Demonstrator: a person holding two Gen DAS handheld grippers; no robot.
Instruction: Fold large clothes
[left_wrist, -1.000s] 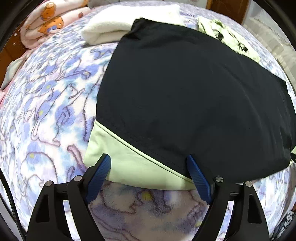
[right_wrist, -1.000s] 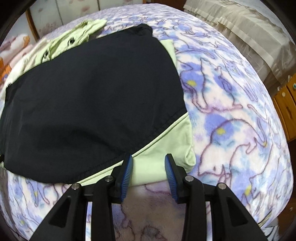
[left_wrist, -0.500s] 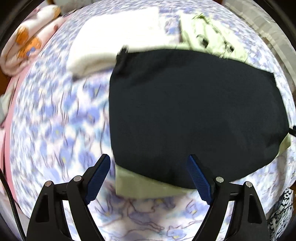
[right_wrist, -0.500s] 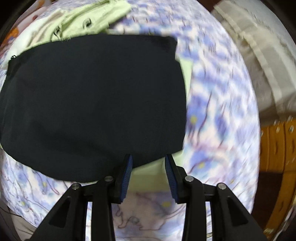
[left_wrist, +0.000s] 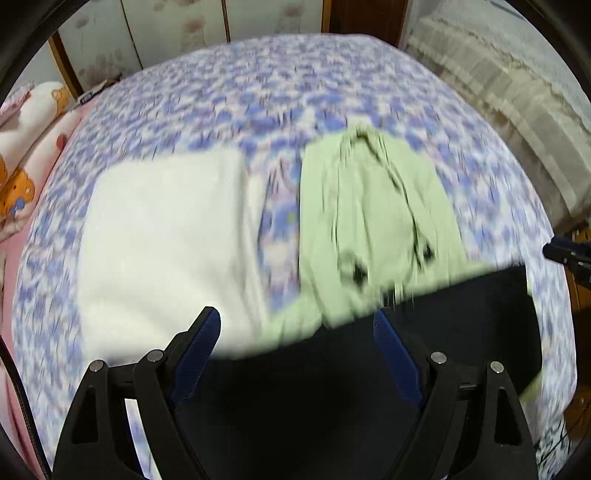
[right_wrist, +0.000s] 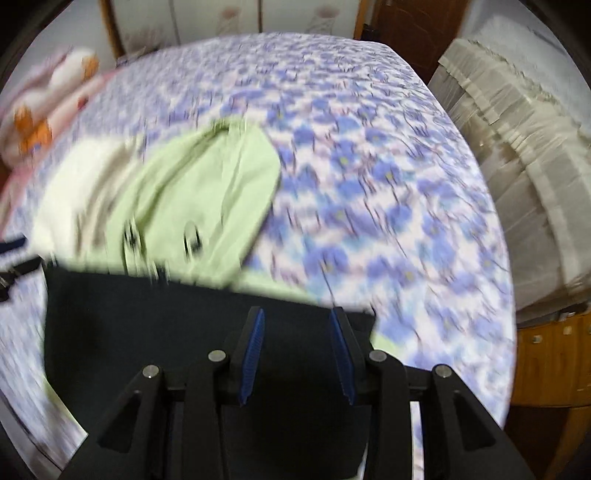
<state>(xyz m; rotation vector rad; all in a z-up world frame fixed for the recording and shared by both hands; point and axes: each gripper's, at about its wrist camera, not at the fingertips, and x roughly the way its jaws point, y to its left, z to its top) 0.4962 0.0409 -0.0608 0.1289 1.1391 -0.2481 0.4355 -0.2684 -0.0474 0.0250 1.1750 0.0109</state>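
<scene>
The black and light-green garment (left_wrist: 424, 332) lies folded flat on the bed, its black panel on top and its green hood (left_wrist: 369, 221) stretched out beyond. It also shows in the right wrist view (right_wrist: 166, 325) with the hood (right_wrist: 207, 192). My left gripper (left_wrist: 297, 343) is open and empty, raised over the near left part of the black panel. My right gripper (right_wrist: 297, 343) is open and empty over the near right part. Both views are blurred by motion.
A folded white cloth (left_wrist: 166, 240) lies left of the hood on the blue flowered bedspread (left_wrist: 258, 92). A pink bear-print blanket (left_wrist: 22, 155) is at far left. A beige covered piece of furniture (right_wrist: 524, 166) and a wooden cabinet (right_wrist: 546, 362) stand right of the bed.
Both grippers have lifted away from the garment's near green hem and tilted up toward the far side of the bed. Both stay open and empty.
</scene>
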